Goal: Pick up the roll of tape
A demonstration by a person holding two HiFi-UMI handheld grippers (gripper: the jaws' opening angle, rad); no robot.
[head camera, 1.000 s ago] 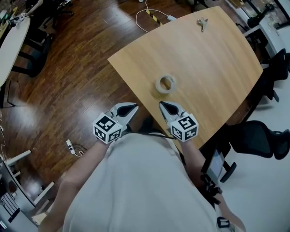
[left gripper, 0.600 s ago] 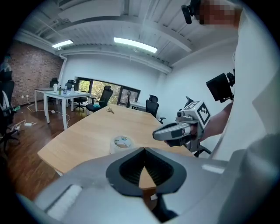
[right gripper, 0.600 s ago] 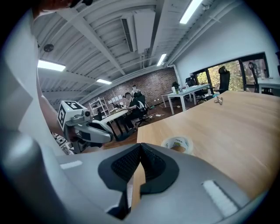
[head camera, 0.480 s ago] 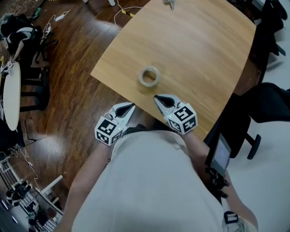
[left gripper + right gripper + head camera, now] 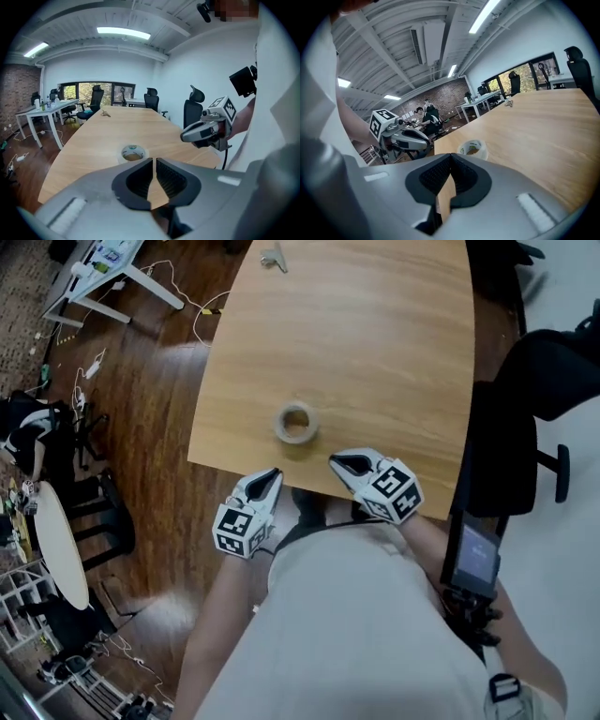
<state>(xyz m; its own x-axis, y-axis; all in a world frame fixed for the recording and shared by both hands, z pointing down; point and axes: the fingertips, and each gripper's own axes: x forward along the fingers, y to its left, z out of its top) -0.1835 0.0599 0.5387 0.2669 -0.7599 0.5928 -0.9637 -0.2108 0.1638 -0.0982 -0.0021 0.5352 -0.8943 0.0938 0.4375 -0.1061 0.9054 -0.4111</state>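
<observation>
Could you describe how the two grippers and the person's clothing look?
The left gripper and right gripper each have a light grey body, black ribbed pads and a white cube with black square markers. The person wears a pale top. The left jaws have just been opening, nothing between them.

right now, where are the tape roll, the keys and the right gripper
tape roll [image 5: 282, 427]: head view, on the left side of its ring
keys [image 5: 273, 257]: head view, on the middle of the bunch
right gripper [image 5: 333, 460]: head view, midway between its fingertips

Matt wooden table [image 5: 375, 352], glossy wood floor [image 5: 155, 451]
</observation>
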